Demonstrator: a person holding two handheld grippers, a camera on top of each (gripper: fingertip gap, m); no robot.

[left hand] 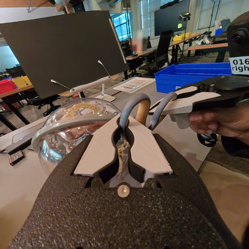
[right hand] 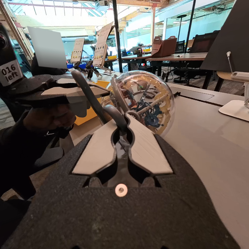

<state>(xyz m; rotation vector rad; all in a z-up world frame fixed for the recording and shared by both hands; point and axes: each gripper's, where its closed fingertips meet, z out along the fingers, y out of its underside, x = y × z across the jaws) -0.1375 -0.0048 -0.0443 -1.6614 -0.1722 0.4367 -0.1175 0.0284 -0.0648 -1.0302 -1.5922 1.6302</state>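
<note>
We see bright daylight blowing out the tall rear windows (right hand: 56,14). Glare streaks the clear plastic maze sphere (right hand: 142,102). Wide-angle edges bend, and the nearest parts blur.

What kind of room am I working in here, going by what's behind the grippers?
Most likely an open-plan office or lab workspace: long desks with office chairs, a big dark wall screen, and coloured parts bins such as the blue bin.

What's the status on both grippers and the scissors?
Left gripper shut on one grey scissors handle loop. Right gripper shut on the other loop. Clear maze ball right beside, on the table.
</note>
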